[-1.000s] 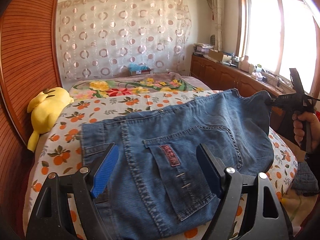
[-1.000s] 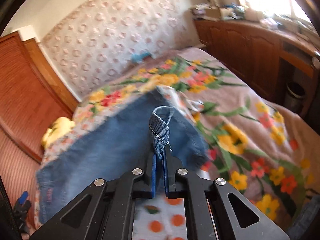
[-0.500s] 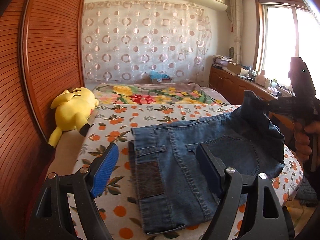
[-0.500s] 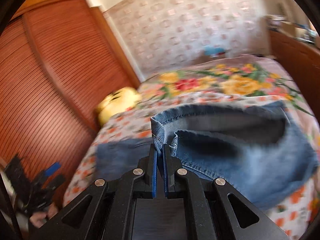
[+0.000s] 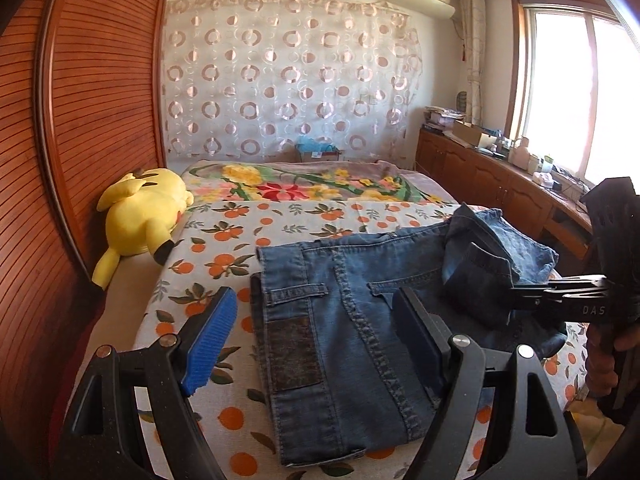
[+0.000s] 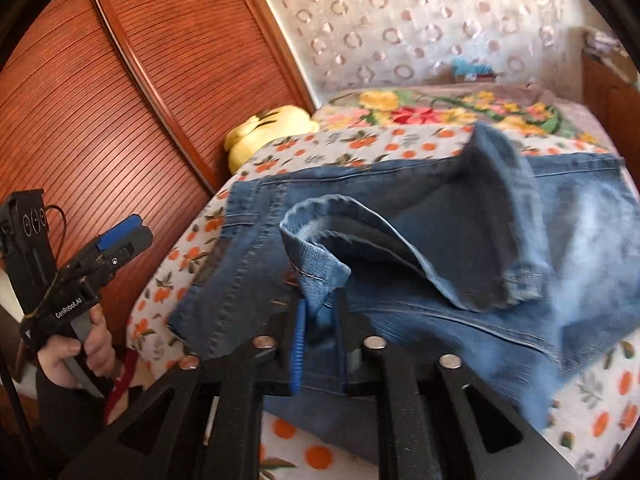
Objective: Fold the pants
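Blue jeans (image 5: 320, 380) lie on the orange-print bed sheet (image 5: 224, 240), with the waistband and a dark patch towards me. Their leg end is folded back over the seat. My left gripper (image 5: 316, 300) hovers open just above the waistband with nothing held. In the right wrist view the curled leg hem (image 6: 316, 276) sits between the fingers of my right gripper (image 6: 322, 304). Its jaws are opening and the pads stand apart from the cloth. The right gripper (image 5: 516, 296) also shows at the folded leg in the left wrist view.
A yellow plush toy (image 5: 140, 216) lies at the bed's left side against a slatted wooden wardrobe (image 5: 100, 100). A floral blanket (image 5: 312, 184) covers the far half of the bed. Wooden cabinets (image 5: 480, 176) with clutter run under the window at right.
My right gripper swung the leg hem across over the jeans towards the waistband, and its jaws have parted. The left gripper drew back slightly, staying open.
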The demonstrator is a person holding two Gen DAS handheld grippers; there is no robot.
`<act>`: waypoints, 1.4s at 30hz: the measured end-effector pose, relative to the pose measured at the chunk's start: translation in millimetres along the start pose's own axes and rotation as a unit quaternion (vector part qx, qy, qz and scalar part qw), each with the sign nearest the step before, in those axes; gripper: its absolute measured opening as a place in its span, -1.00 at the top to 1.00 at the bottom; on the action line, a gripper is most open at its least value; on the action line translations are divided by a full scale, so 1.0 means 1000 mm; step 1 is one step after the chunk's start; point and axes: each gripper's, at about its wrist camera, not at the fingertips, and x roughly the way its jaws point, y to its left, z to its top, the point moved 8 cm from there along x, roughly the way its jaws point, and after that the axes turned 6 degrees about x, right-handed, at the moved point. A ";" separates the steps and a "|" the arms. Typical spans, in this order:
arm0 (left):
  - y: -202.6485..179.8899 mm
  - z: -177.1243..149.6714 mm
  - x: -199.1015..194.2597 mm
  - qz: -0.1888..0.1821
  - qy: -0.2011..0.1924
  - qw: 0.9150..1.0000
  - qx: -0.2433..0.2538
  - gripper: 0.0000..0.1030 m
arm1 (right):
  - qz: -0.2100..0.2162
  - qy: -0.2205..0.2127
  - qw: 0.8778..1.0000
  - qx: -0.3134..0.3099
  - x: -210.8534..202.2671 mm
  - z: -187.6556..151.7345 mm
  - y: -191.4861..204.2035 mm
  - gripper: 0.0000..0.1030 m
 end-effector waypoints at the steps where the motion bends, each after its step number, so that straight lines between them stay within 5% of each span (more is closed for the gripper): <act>1: -0.004 0.001 0.002 -0.004 0.000 1.000 0.003 -0.57 | 0.000 -0.006 1.000 -0.002 -0.006 -0.002 -0.001 0.54; 9: -0.042 0.008 0.009 -0.038 0.001 0.999 0.018 -0.57 | -0.047 -0.039 0.998 -0.013 -0.036 -0.021 -0.015 0.35; 17: -0.081 0.016 0.022 -0.074 0.009 0.996 0.051 -0.54 | -0.094 -0.048 0.994 -0.005 -0.021 -0.010 -0.035 0.33; 24: -0.113 0.013 0.037 -0.113 0.030 0.990 0.073 0.12 | -0.089 -0.038 0.995 -0.002 -0.006 -0.006 -0.033 0.25; 30: -0.127 -0.001 0.051 -0.104 0.058 0.987 0.104 0.15 | -0.079 -0.020 0.997 -0.003 0.000 -0.006 -0.027 0.25; 33: -0.123 -0.005 0.056 -0.105 0.070 0.988 0.093 0.36 | -0.074 -0.007 0.997 -0.008 0.006 -0.005 -0.023 0.26; 37: -0.118 -0.011 0.062 -0.108 0.085 0.987 0.084 0.71 | -0.071 0.005 0.997 -0.022 0.010 0.004 -0.036 0.58; 42: -0.119 -0.015 0.056 -0.112 0.084 0.987 0.075 0.79 | -0.056 -0.001 0.998 -0.023 0.012 0.021 -0.039 0.64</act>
